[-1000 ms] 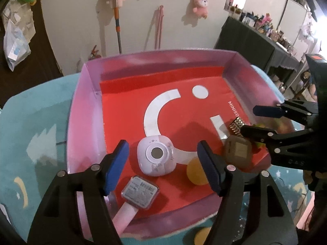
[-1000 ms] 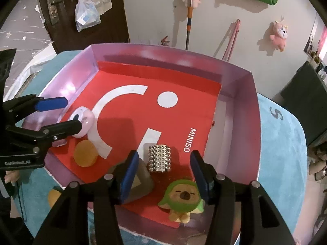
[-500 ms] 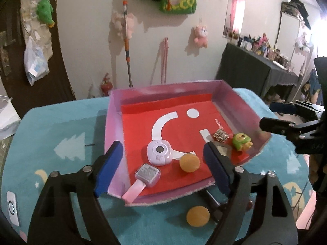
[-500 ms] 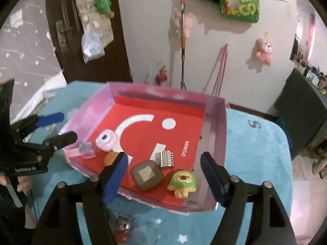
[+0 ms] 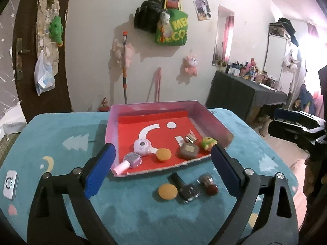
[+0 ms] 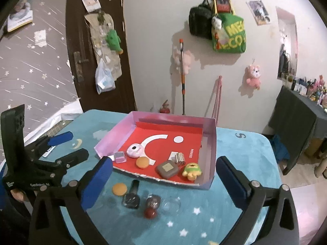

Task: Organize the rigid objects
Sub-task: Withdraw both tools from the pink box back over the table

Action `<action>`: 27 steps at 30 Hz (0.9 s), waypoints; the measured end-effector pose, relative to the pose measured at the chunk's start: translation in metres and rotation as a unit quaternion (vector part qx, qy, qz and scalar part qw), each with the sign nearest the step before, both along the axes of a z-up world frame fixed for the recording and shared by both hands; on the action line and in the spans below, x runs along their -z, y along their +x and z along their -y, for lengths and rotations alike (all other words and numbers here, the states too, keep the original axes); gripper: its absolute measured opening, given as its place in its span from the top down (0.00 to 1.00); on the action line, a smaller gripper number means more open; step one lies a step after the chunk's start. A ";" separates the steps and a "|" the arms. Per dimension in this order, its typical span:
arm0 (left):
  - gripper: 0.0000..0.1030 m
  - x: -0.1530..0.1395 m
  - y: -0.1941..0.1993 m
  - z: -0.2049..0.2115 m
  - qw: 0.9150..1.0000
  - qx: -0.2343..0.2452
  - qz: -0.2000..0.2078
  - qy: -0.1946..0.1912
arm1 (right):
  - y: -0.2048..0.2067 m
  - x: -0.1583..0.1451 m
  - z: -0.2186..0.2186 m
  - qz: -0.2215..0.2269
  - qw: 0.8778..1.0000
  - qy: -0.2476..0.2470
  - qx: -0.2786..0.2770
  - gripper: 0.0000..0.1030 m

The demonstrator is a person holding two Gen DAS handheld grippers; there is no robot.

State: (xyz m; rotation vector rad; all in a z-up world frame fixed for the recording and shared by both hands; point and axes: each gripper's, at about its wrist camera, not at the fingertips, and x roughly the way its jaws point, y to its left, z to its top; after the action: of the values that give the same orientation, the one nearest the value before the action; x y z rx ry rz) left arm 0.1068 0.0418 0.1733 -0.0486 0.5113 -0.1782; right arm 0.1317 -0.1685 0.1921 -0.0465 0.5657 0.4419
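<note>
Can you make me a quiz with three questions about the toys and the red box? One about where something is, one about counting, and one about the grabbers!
1. Where is the green toy?
A. in the red box, near its front right corner
B. on the blue cloth
C. hanging on the wall

2. How many orange discs are there?
A. one
B. two
C. four

3. What does the right gripper hold?
A. the green toy
B. an orange disc
C. nothing

Answers:
1 A, it sits on the red floor by the box wall.
2 B, one lies in the box, one on the cloth.
3 C, its jaws are opening with nothing clamped between them.
</note>
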 end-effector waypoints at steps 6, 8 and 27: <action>0.05 0.016 -0.041 0.006 1.000 -0.008 0.019 -0.004 | -0.049 0.016 0.006 0.025 0.999 0.003 0.026 0.00; 0.05 0.022 -0.050 0.009 1.000 -0.011 0.021 -0.001 | -0.058 0.025 0.006 0.029 0.999 -0.002 0.035 0.00; 0.05 0.098 -0.062 0.019 0.999 -0.014 -0.045 0.009 | -0.078 0.123 0.007 -0.029 0.998 0.010 0.061 0.00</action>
State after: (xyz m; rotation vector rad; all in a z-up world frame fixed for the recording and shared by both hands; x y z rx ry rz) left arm 0.0446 0.0231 0.0754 -0.0471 0.6017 -0.1451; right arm 0.0538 -0.1758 0.0688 0.0201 0.6183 0.3305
